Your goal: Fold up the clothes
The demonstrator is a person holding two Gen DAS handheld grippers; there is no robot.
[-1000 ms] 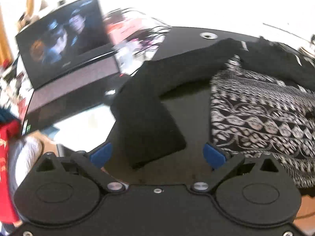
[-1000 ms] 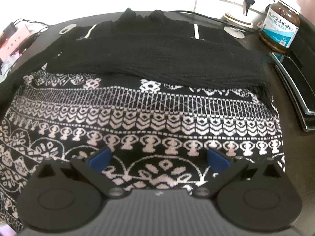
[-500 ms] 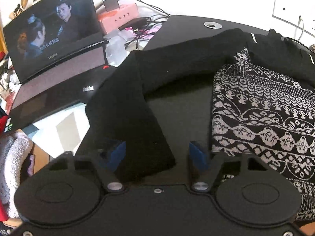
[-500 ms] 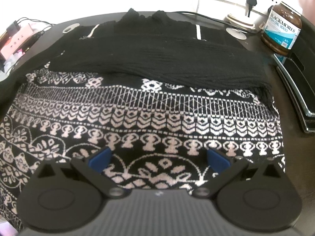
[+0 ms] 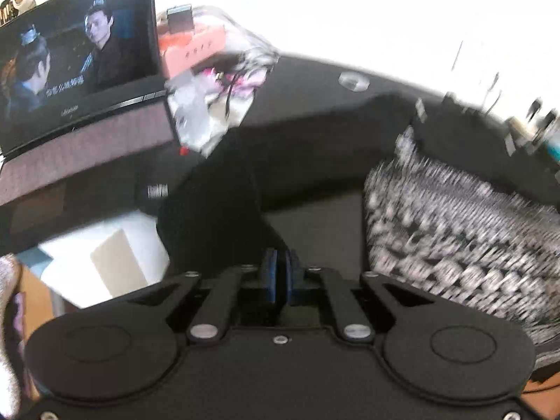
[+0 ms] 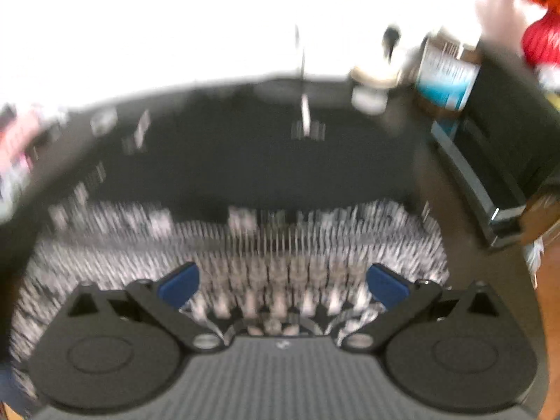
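Left to right. At the table's left edge stands a laptop (image 5: 80, 70) with a video playing, partly over the corner there; cables and an orange box (image 5: 192, 49) lie behind it.

Left gripper (image 5: 278, 276): blue pads drawn together, jaws closed on the cuff end of the black sleeve (image 5: 217, 203). The frame is blurred, but dark cloth runs straight out of the pads. The sleeve's long axis runs from the gripper away toward the table's far edge, then bends right to join the garment's black upper part.

The patterned sweater (image 5: 455, 238) lies to the right of the left gripper, on the middle of the dark table (image 5: 315, 112), its black-and-white body flat. A strip of bare tabletop separates the held sleeve from the body.

Right gripper (image 6: 281, 285): jaws wide apart, nothing between the pads, hanging above the near patterned hem (image 6: 273, 273). Heavy blur in this view. Toward the table's far right corner stand a supplement jar (image 6: 444, 77) and a black tray (image 6: 490, 189).

Judgement: the fold turns on the sleeve lying left of the body. The left hand is the nearer and holds it; the carry should go rightward across the bare strip, laying the sleeve over the pattern.
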